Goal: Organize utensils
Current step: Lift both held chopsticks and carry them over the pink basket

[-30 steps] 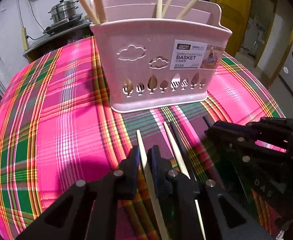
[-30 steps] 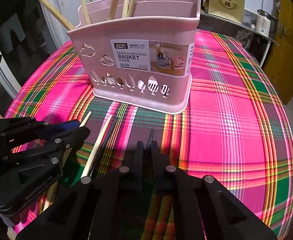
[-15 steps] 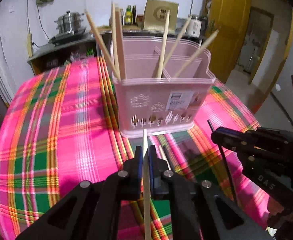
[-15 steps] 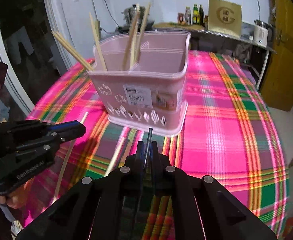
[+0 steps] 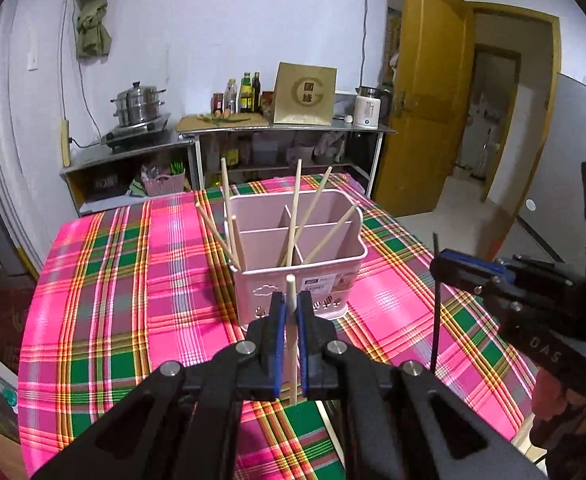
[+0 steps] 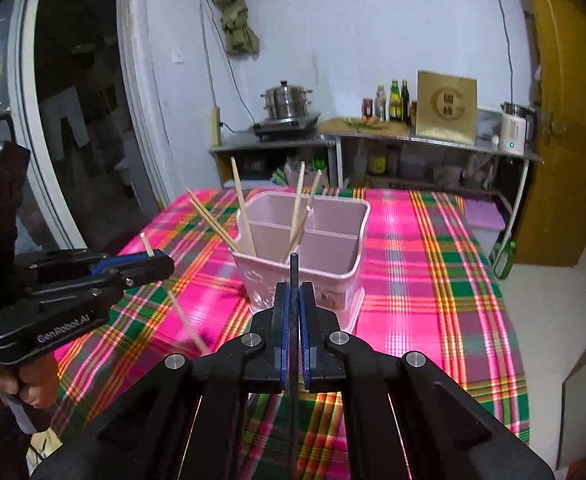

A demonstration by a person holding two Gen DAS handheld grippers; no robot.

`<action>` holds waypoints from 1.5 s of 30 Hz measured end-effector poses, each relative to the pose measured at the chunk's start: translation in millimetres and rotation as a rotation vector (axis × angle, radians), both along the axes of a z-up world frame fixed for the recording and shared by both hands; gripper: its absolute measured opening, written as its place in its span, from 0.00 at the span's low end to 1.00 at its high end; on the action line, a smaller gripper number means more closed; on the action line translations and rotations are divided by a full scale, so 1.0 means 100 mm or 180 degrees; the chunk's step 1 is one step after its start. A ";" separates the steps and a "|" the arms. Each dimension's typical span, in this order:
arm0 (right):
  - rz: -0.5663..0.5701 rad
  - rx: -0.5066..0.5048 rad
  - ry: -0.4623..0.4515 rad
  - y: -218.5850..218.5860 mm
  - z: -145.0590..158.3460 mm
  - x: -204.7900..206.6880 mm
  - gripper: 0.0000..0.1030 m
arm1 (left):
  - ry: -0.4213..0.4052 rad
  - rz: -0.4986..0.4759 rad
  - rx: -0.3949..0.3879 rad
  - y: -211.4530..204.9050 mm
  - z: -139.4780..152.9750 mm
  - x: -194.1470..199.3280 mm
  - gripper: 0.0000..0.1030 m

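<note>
The pink basket [image 5: 325, 268] stood on the bench [image 5: 133, 280], which was covered with a pink and green checked cloth, and it was the centre of the work. It was a divided holder of pale plastic with cut-out shapes low on its front wall, and several light wooden chopsticks [image 5: 293, 216] leaned inside its compartments at different angles. In front of the basket, the left tool [image 5: 290, 312] was clamped on a wooden chopstick [image 5: 290, 292] held almost upright, above the cloth. To the right of the basket, the right tool [image 6: 293, 300] was closed on a thin black chopstick [image 6: 293, 268], also upright and lifted. The risk, in my judgement, was in the insertion: each stick was gripped at one narrow place only, so it could turn between the pads when its lower end touched the rim or a divider. The leaning chopsticks could also block the way, and a push on them could tip the light basket or slide it on the cloth. The two tools were near each other, so they could collide above the basket.
</note>
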State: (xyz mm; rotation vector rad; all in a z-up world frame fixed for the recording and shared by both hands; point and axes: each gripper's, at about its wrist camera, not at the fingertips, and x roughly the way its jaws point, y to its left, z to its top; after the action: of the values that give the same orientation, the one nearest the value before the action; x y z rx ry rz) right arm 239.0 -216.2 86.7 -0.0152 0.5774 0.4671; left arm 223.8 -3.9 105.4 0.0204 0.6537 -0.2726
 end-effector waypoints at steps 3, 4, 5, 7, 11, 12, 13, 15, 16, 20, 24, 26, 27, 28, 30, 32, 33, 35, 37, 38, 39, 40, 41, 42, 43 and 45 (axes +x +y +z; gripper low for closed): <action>0.0004 0.0016 -0.0068 -0.02 0.07 -0.06 0.04 | -0.0020 -0.0002 0.0003 -0.01 0.02 -0.04 0.06; 0.0007 0.0018 -0.0095 -0.02 0.09 -0.09 0.04 | -0.0023 -0.0002 0.0004 -0.01 0.03 -0.04 0.06; 0.0010 0.0021 -0.0107 -0.05 0.10 -0.10 0.04 | -0.0026 -0.0003 0.0005 -0.01 0.04 -0.04 0.06; 0.0007 0.0029 -0.0130 -0.05 0.12 -0.12 0.04 | -0.0036 -0.0003 0.0007 -0.01 0.06 -0.05 0.06; 0.0014 0.0045 -0.0175 -0.11 0.16 -0.14 0.04 | -0.0072 -0.0011 0.0008 -0.02 0.12 -0.10 0.06; 0.0015 0.0048 -0.0190 -0.11 0.18 -0.15 0.04 | -0.0081 -0.0015 0.0006 -0.01 0.14 -0.11 0.06; 0.0019 0.0052 -0.0200 -0.12 0.19 -0.16 0.04 | -0.0088 -0.0019 0.0004 -0.01 0.16 -0.12 0.06; 0.0021 0.0050 -0.0218 -0.13 0.21 -0.17 0.04 | -0.0098 -0.0024 -0.0002 0.00 0.19 -0.13 0.06; 0.0022 0.0051 -0.0233 -0.13 0.23 -0.18 0.04 | -0.0100 -0.0028 -0.0005 0.00 0.20 -0.14 0.06; 0.0045 0.0037 -0.0271 -0.12 0.28 -0.17 0.04 | -0.0096 -0.0053 0.0010 0.01 0.27 -0.12 0.06; 0.0077 0.0017 -0.0339 -0.08 0.36 -0.17 0.04 | -0.0124 -0.0068 0.0017 0.03 0.37 -0.09 0.06; 0.0097 0.0008 -0.0375 -0.06 0.41 -0.17 0.04 | -0.0143 -0.0073 0.0003 0.05 0.44 -0.06 0.06; 0.0109 -0.0001 -0.0402 -0.04 0.44 -0.16 0.04 | -0.0155 -0.0071 0.0007 0.05 0.48 -0.05 0.06; 0.0121 -0.0001 -0.0423 -0.03 0.47 -0.17 0.04 | -0.0168 -0.0068 0.0009 0.06 0.50 -0.03 0.06; 0.0137 0.0004 -0.0460 -0.01 0.52 -0.16 0.04 | -0.0183 -0.0065 -0.0011 0.09 0.57 0.00 0.06; 0.0156 0.0024 -0.0491 0.01 0.58 -0.14 0.04 | -0.0220 -0.0044 -0.0006 0.10 0.65 0.04 0.06; 0.0161 0.0043 -0.0508 0.01 0.61 -0.13 0.04 | -0.0225 -0.0050 -0.0033 0.11 0.69 0.06 0.06; 0.0170 0.0086 -0.0536 0.01 0.67 -0.10 0.04 | -0.0246 -0.0049 -0.0073 0.13 0.76 0.10 0.06; 0.0183 0.0135 -0.0561 0.03 0.75 -0.07 0.04 | -0.0277 -0.0031 -0.0068 0.13 0.84 0.15 0.06; 0.0182 0.0157 -0.0584 0.04 0.80 -0.05 0.04 | -0.0295 -0.0034 -0.0074 0.14 0.89 0.18 0.06; 0.0189 0.0181 -0.0606 0.04 0.85 -0.03 0.04 | -0.0310 -0.0031 -0.0075 0.14 0.92 0.20 0.06; 0.0192 0.0194 -0.0620 0.05 0.88 -0.02 0.04 | -0.0322 -0.0024 -0.0075 0.14 0.95 0.23 0.06; 0.0196 0.0210 -0.0646 0.07 0.93 0.00 0.04 | -0.0330 -0.0022 -0.0079 0.14 0.98 0.26 0.06; 0.0199 0.0219 -0.0672 0.08 0.97 0.02 0.04 | -0.0340 -0.0022 -0.0084 0.14 1.01 0.29 0.06; 0.0206 0.0229 -0.0696 0.10 1.01 0.04 0.04 | -0.0348 -0.0022 -0.0087 0.14 1.02 0.31 0.06; 0.0212 0.0241 -0.0734 0.13 1.06 0.07 0.04 | -0.0374 -0.0031 -0.0097 0.14 1.06 0.36 0.06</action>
State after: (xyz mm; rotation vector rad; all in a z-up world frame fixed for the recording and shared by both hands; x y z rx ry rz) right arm 246.0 -203.1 193.1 -0.0158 0.3333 0.5434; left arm 259.4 9.9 210.9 0.0104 0.5327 -0.2885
